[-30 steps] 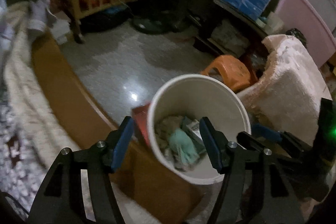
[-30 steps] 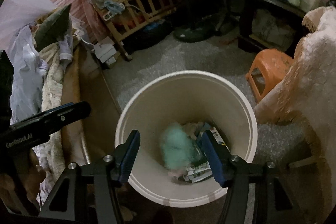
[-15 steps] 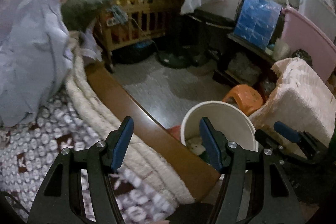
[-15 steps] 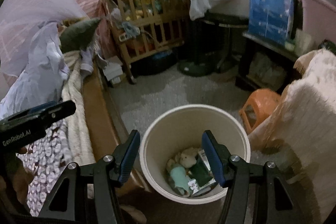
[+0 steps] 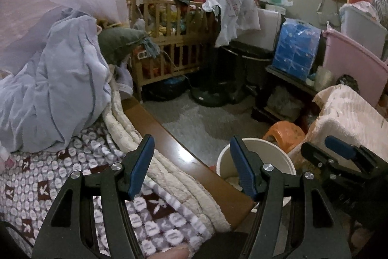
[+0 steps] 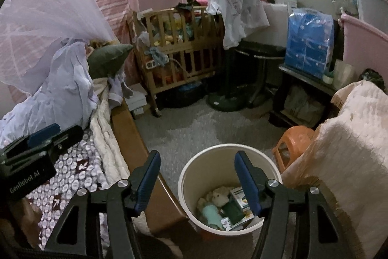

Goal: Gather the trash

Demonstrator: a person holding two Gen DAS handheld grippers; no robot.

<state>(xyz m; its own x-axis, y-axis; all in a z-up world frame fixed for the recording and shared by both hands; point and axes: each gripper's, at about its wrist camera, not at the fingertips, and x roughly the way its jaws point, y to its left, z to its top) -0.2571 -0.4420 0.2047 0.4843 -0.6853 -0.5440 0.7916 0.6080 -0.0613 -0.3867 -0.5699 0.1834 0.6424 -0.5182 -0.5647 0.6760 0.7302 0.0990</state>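
A cream round trash bin [image 6: 194, 166] stands on the floor beside the bed's wooden rail; it also shows in the left wrist view [image 5: 278, 154]. Inside lie a mint green crumpled piece [image 6: 211, 213], beige wads [image 6: 219, 197] and small green and white boxes [image 6: 238, 196]. My right gripper [image 6: 197, 182] is open and empty, high above the bin. My left gripper [image 5: 192, 164] is open and empty above the bed's edge, left of the bin. The right gripper's body shows at the right of the left wrist view.
A bed with a patterned blanket [image 5: 80, 162] and a wooden rail [image 5: 169, 145] lies left. An orange stool [image 6: 294, 140] and a cloth-covered piece [image 6: 351, 137] stand right of the bin. A wooden crib [image 6: 179, 50], a fan base [image 6: 225, 101] and a dark shelf [image 6: 305, 79] stand behind.
Both grippers have risen and pulled back from the bin, so it looks smaller and lower. The left one moved left over the bed. Both stay open and empty.
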